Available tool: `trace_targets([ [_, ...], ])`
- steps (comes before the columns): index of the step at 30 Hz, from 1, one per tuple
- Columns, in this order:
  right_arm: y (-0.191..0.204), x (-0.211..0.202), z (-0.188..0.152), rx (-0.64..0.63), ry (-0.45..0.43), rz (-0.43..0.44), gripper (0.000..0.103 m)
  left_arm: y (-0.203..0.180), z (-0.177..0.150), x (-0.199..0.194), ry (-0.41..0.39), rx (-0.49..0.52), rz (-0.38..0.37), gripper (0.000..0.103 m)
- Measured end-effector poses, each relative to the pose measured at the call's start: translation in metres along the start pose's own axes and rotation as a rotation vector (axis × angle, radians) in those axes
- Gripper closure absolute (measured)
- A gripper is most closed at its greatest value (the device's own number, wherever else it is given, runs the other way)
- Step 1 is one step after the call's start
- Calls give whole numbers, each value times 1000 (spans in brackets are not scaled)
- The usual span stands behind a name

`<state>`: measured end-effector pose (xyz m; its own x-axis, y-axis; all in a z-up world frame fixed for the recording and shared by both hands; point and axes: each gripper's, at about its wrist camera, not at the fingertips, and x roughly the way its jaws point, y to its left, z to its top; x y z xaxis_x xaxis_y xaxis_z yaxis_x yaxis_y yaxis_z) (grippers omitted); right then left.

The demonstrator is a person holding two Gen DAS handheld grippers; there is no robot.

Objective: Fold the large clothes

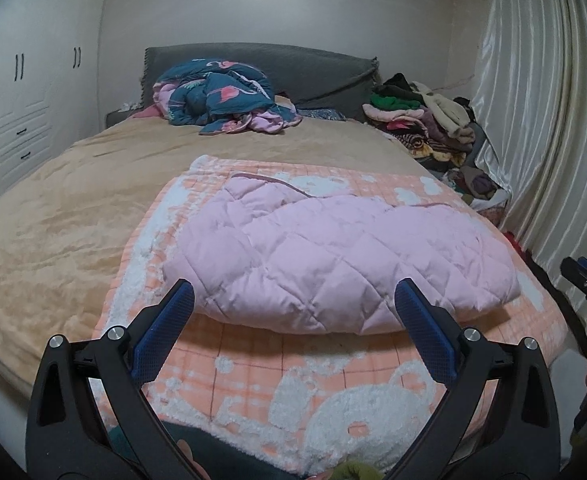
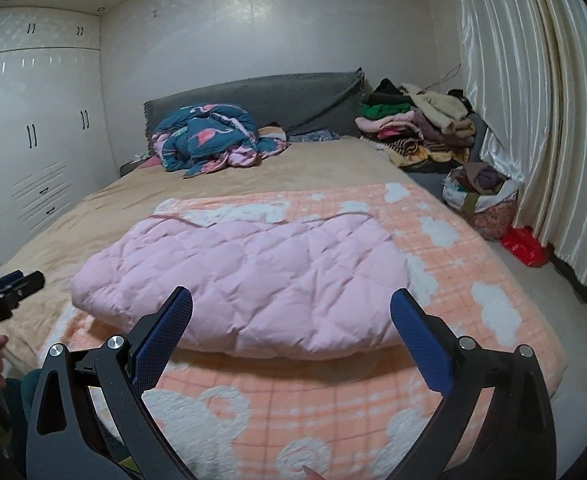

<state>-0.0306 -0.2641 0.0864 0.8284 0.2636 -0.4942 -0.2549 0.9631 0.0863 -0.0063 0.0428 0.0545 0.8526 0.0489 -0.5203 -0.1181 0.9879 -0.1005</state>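
The left gripper [image 1: 293, 300] fills the bottom of its frame, fingers spread wide and holding nothing; the right gripper [image 2: 291, 308] does likewise. Just beyond both, mid-frame, the pink quilted jacket [image 1: 333, 256] lies folded on an orange-and-white blanket [image 1: 293, 376] across the bed [image 1: 73, 208].

Quilted matt jacket [image 1: 333, 264]; fluffy blanket [image 1: 301, 392].
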Motion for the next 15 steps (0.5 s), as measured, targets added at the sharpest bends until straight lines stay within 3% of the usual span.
trace_targets([
  [5, 22, -5, -18, -42, -27, -44, 4, -6, -17, 0, 39, 2, -20, 9],
  [8, 36, -12, -32, -64, -45, -20, 4, -7, -25, 2, 49, 9, -33, 9],
  [15, 43, 3, -47, -53, 50, 12, 4, -15, -39, 8, 85, 24, -63, 9],
])
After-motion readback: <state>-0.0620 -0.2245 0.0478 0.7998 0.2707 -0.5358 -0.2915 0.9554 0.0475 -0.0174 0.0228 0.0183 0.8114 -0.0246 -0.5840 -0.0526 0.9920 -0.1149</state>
